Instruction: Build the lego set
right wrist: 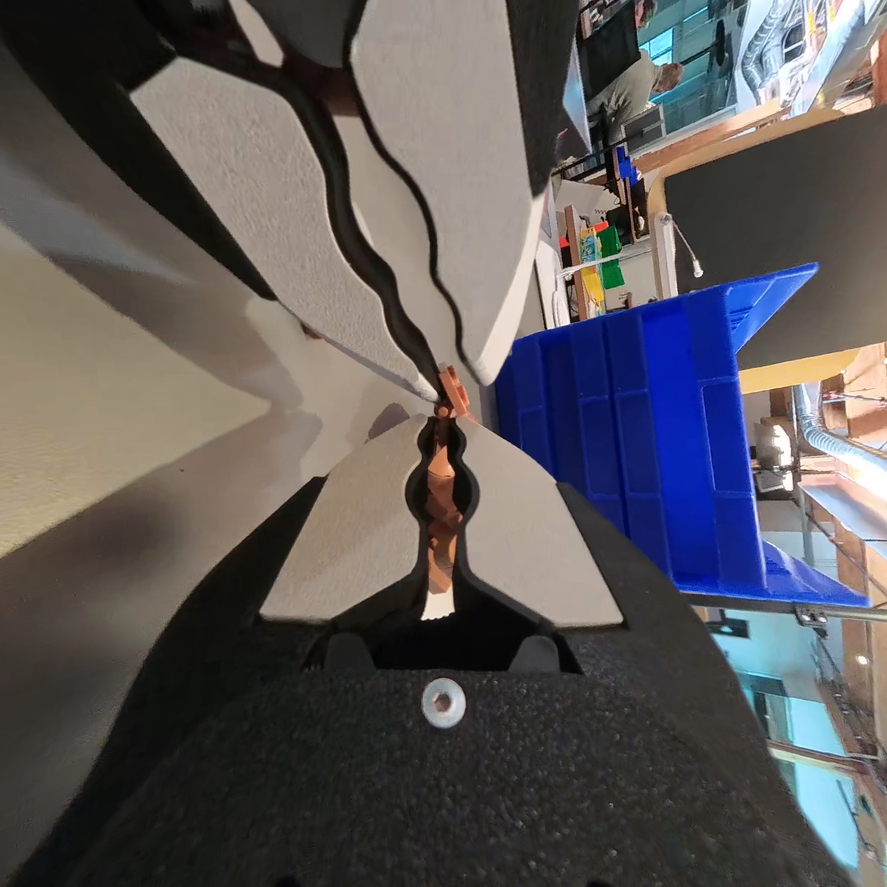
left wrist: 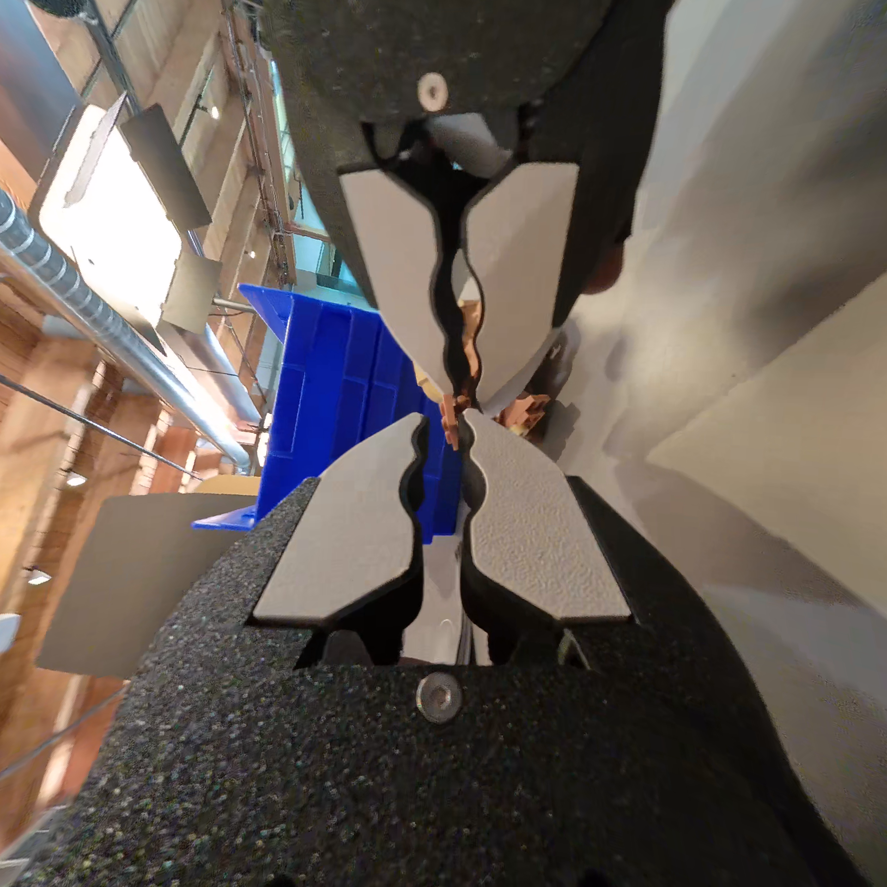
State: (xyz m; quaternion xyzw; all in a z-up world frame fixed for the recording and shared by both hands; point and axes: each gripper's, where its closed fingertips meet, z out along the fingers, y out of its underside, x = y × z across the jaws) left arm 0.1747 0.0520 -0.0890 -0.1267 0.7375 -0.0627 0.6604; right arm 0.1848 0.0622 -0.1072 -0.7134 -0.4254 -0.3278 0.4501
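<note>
The two grippers meet tip to tip above the white table (left wrist: 749, 504). A small brown lego plate (left wrist: 451, 425) with studs stands between them; it also shows in the right wrist view (right wrist: 455, 384). My right gripper (right wrist: 442, 419) is shut on the plate's lower end, with a brown shape in the gap behind its tips. In the left wrist view the right gripper (left wrist: 464, 394) comes in from above. My left gripper (left wrist: 445, 416) is open: the plate lies against one pad, and blue shows between it and the other. In the right wrist view the left gripper (right wrist: 458, 386) also stands open around the plate.
A blue plastic bin (left wrist: 336, 408) stands close behind the grippers, also in the right wrist view (right wrist: 648, 432). A brown lego assembly (left wrist: 530, 408) lies on the table behind the right gripper's finger. A grey board (left wrist: 134, 576) stands beyond the bin.
</note>
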